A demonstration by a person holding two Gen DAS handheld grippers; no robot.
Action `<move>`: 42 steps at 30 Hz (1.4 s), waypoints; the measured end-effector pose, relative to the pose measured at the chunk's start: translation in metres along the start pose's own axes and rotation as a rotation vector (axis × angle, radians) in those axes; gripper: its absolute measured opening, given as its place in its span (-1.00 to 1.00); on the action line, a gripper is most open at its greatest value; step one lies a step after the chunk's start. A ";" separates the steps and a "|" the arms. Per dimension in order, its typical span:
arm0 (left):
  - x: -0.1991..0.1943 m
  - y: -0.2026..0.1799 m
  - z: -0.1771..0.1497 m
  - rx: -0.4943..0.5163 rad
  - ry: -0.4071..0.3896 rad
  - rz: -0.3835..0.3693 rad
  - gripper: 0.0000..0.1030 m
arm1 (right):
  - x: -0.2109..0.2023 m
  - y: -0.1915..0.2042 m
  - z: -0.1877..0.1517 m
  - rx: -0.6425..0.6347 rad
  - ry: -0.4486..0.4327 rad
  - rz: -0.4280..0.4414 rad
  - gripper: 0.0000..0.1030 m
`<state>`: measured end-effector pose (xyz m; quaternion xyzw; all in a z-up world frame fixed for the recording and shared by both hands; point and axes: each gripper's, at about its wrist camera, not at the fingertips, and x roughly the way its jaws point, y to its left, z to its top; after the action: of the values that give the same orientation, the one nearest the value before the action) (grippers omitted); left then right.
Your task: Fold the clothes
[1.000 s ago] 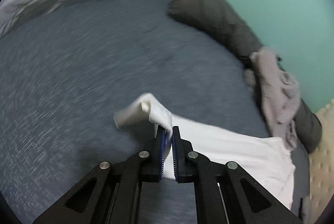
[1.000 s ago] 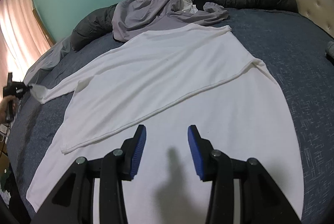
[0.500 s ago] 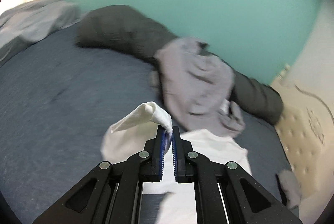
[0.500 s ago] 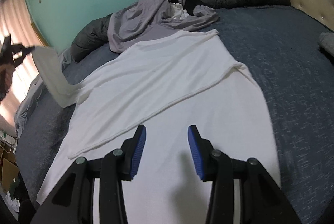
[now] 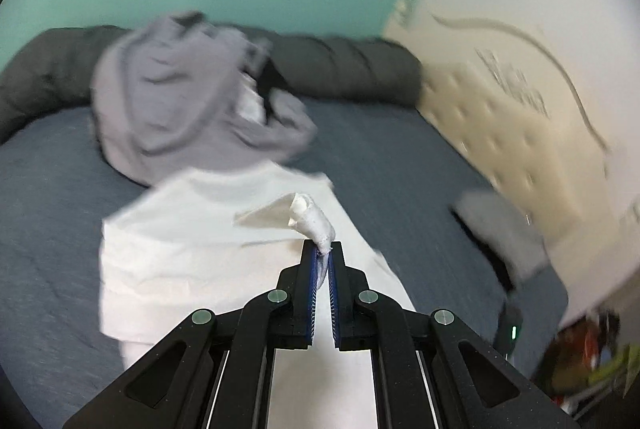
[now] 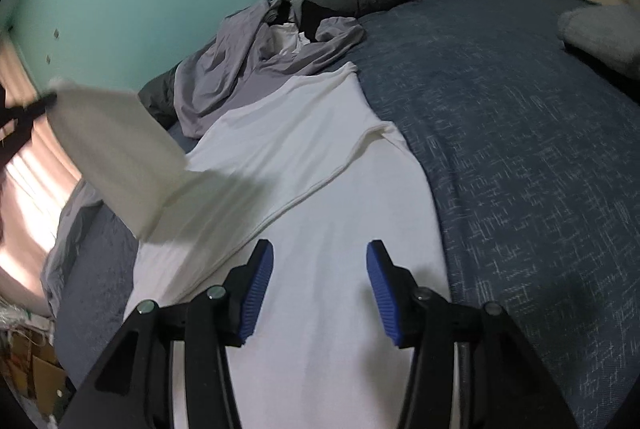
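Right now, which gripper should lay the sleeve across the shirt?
Left. The left gripper is shut on the sleeve, held above the shirt. The right gripper hangs open and empty.

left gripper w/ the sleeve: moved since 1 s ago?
Yes. In the right wrist view the left gripper has lifted the white sleeve off the bed, swinging it toward the white shirt.

Black gripper (image 6: 320,269) frames, blue ribbed pads (image 6: 256,285), silver screws (image 5: 203,316).
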<state>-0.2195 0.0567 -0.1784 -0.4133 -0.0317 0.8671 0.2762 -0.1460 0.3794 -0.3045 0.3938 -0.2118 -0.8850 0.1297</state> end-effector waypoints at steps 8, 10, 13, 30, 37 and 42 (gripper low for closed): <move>0.092 -0.053 -0.091 0.049 0.227 -0.027 -0.84 | 0.003 -0.008 -0.002 0.040 0.036 0.037 0.01; 0.104 -0.049 -0.108 0.025 0.268 -0.032 -0.65 | 0.007 -0.007 -0.002 0.047 0.050 0.049 0.02; 0.101 -0.042 -0.122 0.009 0.270 -0.019 -0.11 | 0.016 -0.002 -0.005 0.043 0.086 0.072 0.03; 0.057 0.085 -0.157 -0.214 0.271 0.158 0.09 | 0.064 0.055 -0.021 -0.047 0.222 0.174 0.22; 0.058 0.125 -0.181 -0.279 0.305 0.200 0.09 | 0.076 0.061 -0.025 -0.069 0.231 0.183 -0.19; 0.060 0.133 -0.190 -0.270 0.316 0.206 0.09 | 0.080 0.059 -0.030 -0.054 0.253 0.197 -0.72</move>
<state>-0.1706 -0.0583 -0.3827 -0.5780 -0.0614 0.8032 0.1302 -0.1719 0.2881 -0.3461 0.4757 -0.2074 -0.8168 0.2519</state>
